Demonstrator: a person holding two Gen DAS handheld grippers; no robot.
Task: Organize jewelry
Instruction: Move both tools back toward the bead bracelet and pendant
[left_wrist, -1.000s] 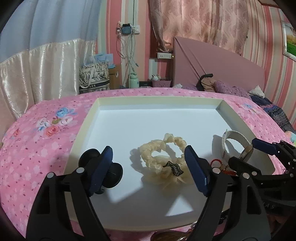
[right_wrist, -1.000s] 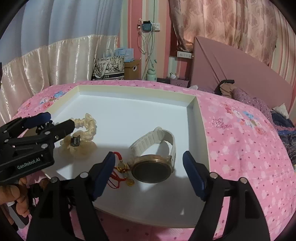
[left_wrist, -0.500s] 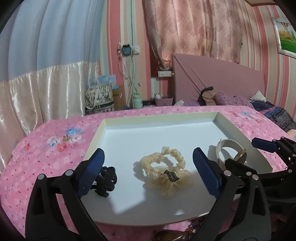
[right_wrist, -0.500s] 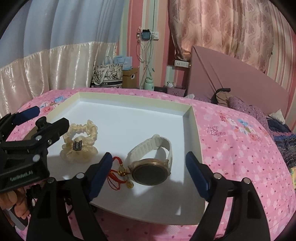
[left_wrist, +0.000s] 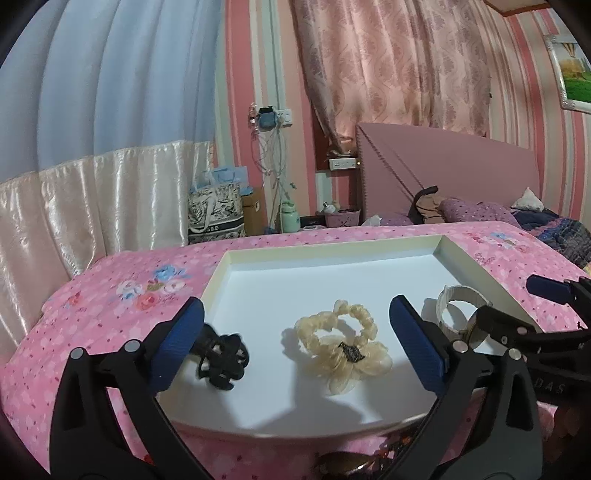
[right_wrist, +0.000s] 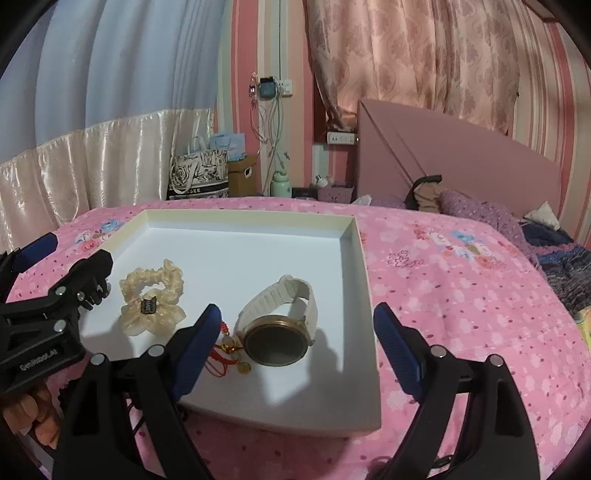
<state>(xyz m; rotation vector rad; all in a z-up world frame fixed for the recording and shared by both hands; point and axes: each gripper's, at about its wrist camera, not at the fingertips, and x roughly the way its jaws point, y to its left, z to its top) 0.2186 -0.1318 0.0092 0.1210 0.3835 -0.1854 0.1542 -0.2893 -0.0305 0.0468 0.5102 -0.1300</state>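
A white tray (left_wrist: 332, 253) with a cream rim lies on the pink bedspread. On its floor lie a black hair claw (left_wrist: 221, 360) at the left, a cream scrunchie (left_wrist: 343, 347) in the middle and a white-strapped watch (right_wrist: 277, 343) at the right. A red cord charm (right_wrist: 231, 350) lies beside the watch. My left gripper (left_wrist: 295, 306) hovers over the tray's near edge with its jaws opening; nothing is pressed between them. My right gripper (right_wrist: 295, 310) is open above the watch without touching it. Each gripper shows in the other's view: the right gripper (left_wrist: 506, 299) and the left gripper (right_wrist: 79, 251).
The pink floral bedspread (right_wrist: 461, 295) surrounds the tray. A padded headboard (left_wrist: 443, 177), pillows and folded clothes are at the back right. Bags (left_wrist: 216, 214) and a bottle stand by the curtained wall. A hand (right_wrist: 33, 417) holds the left gripper's handle.
My left gripper has drawn back from the tray and risen, and its jaws have spread wider. The black claw now shows in full by the left finger. The right gripper has barely moved.
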